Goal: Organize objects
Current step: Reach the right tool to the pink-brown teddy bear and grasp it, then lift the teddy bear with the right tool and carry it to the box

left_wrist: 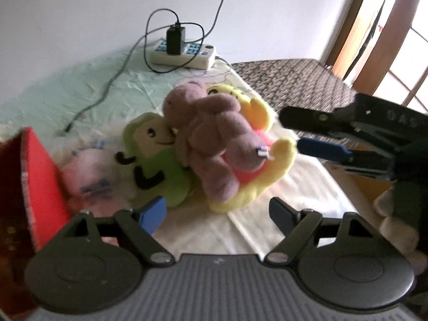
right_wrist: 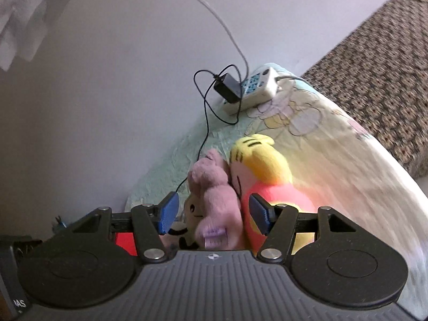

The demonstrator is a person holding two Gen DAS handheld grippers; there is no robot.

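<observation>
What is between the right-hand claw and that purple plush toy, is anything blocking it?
Nothing visible blocks it. In the right wrist view the right gripper stands open facing the purple plush, with only air between. The yellow and pink plush presses against the purple one's side, close to one finger, so it may get nudged.

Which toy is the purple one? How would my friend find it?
Look at the bed with the pale sheet, then at the heap of soft toys in its middle. The purple plush lies on top, sprawled over the green plush and the yellow plush: dusty mauve all over.
</observation>
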